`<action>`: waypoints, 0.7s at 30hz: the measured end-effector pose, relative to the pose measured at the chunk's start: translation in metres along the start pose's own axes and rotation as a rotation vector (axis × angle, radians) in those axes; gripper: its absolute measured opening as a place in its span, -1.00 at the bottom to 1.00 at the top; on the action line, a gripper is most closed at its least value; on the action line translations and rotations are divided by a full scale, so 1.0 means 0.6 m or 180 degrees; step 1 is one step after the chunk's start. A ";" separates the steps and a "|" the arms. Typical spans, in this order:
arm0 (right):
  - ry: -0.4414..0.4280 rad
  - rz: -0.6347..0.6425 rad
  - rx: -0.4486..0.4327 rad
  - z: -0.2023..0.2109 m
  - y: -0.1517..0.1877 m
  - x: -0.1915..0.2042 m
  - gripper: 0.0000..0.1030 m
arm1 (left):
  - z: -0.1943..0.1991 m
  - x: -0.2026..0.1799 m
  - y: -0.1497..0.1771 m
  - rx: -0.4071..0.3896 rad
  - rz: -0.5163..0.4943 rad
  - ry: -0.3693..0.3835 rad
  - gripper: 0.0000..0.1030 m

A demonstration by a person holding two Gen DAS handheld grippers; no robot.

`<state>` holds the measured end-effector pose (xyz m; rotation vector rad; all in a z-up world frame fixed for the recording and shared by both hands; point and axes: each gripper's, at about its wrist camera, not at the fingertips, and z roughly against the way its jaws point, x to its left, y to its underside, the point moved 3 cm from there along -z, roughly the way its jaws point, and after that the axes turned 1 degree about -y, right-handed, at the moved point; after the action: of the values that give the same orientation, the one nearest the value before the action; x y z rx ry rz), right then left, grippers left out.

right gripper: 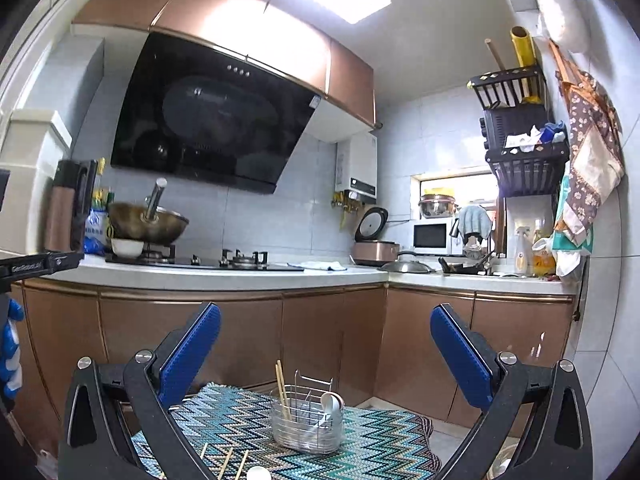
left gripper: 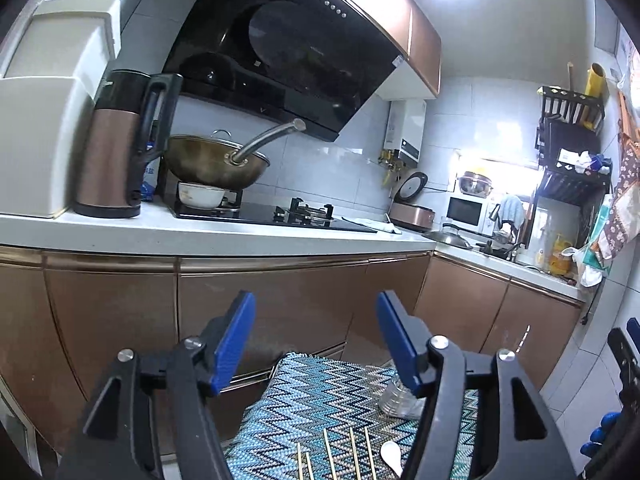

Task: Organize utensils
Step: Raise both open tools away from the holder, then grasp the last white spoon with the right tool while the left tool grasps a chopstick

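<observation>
A small table with a blue zigzag cloth (right gripper: 372,436) carries a wire utensil basket (right gripper: 306,426) that holds chopsticks (right gripper: 282,390) and a white spoon (right gripper: 331,400). Loose chopsticks (right gripper: 228,462) and a white spoon (right gripper: 258,473) lie on the cloth in front of it. In the left wrist view the cloth (left gripper: 296,408) shows several loose chopsticks (left gripper: 352,452), a white spoon (left gripper: 392,456) and the basket's edge (left gripper: 396,400). My left gripper (left gripper: 316,338) is open and empty above the cloth. My right gripper (right gripper: 325,354) is open and empty above the basket.
Copper kitchen cabinets (left gripper: 256,300) and a white counter (left gripper: 200,236) stand behind the table. On the counter are a kettle (left gripper: 116,148), a wok (left gripper: 216,160) on the stove, a rice cooker (right gripper: 376,248) and a microwave (right gripper: 432,236). A black rack (right gripper: 524,136) hangs at right.
</observation>
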<state>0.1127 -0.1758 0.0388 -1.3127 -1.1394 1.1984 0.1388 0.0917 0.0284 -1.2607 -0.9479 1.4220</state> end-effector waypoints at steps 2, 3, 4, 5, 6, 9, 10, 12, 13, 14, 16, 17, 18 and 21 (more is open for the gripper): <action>-0.0026 -0.0038 -0.0067 0.015 -0.004 -0.006 0.99 | 0.007 0.008 -0.001 0.0018 0.0046 0.0032 0.20; -0.0048 -0.0064 -0.0091 0.023 -0.006 -0.009 0.99 | 0.010 0.011 -0.001 0.0027 0.0070 0.0049 0.20; -0.0064 -0.0082 -0.0107 0.027 -0.007 -0.010 0.99 | 0.013 0.014 0.000 0.0043 0.0096 0.0070 0.20; -0.0080 -0.0105 -0.0135 0.032 -0.007 -0.014 0.99 | 0.015 0.018 0.001 0.0064 0.0122 0.0100 0.20; -0.0085 -0.0112 -0.0139 0.034 -0.007 -0.015 0.99 | 0.017 0.019 0.002 0.0081 0.0139 0.0120 0.20; -0.0117 -0.0174 -0.0110 0.039 -0.003 -0.023 0.99 | 0.022 0.023 0.008 0.0172 0.0185 0.0196 0.20; -0.0112 -0.0185 -0.0106 0.040 -0.001 -0.026 0.99 | 0.021 0.021 0.007 0.0193 0.0185 0.0206 0.20; -0.0103 -0.0222 -0.0093 0.042 0.003 -0.034 0.99 | 0.020 0.021 0.014 0.0224 0.0185 0.0196 0.20; -0.0100 -0.0242 -0.0087 0.043 0.005 -0.038 0.99 | 0.020 0.020 0.016 0.0248 0.0189 0.0190 0.20; -0.0088 -0.0258 -0.0067 0.043 0.008 -0.043 0.99 | 0.017 0.018 0.019 0.0276 0.0189 0.0191 0.20; -0.0056 -0.0270 -0.0046 0.044 0.012 -0.049 1.00 | 0.012 0.016 0.024 0.0326 0.0181 0.0198 0.20; -0.0043 -0.0283 -0.0034 0.044 0.016 -0.054 1.00 | 0.010 0.014 0.027 0.0350 0.0170 0.0196 0.20; -0.0041 -0.0302 -0.0012 0.043 0.020 -0.059 1.00 | 0.005 0.011 0.033 0.0392 0.0147 0.0191 0.20; -0.0031 -0.0382 0.0081 0.035 0.034 -0.070 1.00 | -0.015 0.000 0.055 0.0600 0.0110 0.0252 0.20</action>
<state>0.0893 -0.2177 0.0210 -1.2034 -1.1893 1.1291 0.1423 0.0839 -0.0049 -1.1882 -0.7240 1.4419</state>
